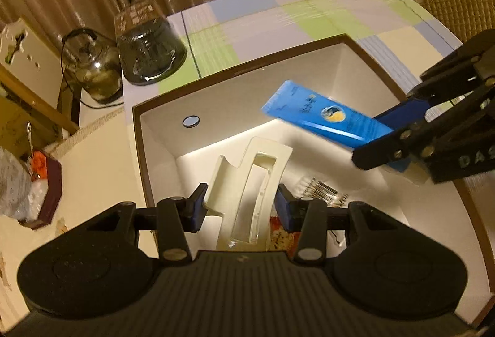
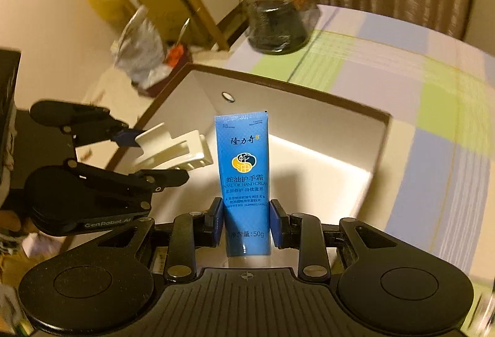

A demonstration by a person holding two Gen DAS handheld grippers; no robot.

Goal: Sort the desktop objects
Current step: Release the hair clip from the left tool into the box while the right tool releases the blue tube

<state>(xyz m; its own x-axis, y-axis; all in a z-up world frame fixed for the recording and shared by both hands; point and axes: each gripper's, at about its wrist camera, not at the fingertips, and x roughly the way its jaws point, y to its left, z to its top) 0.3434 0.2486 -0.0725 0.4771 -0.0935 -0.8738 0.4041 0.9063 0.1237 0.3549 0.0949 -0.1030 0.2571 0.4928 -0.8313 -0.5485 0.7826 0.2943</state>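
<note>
Right wrist: right gripper (image 2: pixel 246 224) grips 1 tube (image 2: pixel 243 170); left gripper (image 1: pixel 240 207) clamps 1 clip (image 1: pixel 247 193).

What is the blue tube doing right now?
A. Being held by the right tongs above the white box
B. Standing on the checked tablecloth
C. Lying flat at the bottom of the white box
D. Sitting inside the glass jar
A: the right tongs pinch the blue tube near its lower end, holding it over the open white box, while the left tongs hold a cream plastic piece.
</note>
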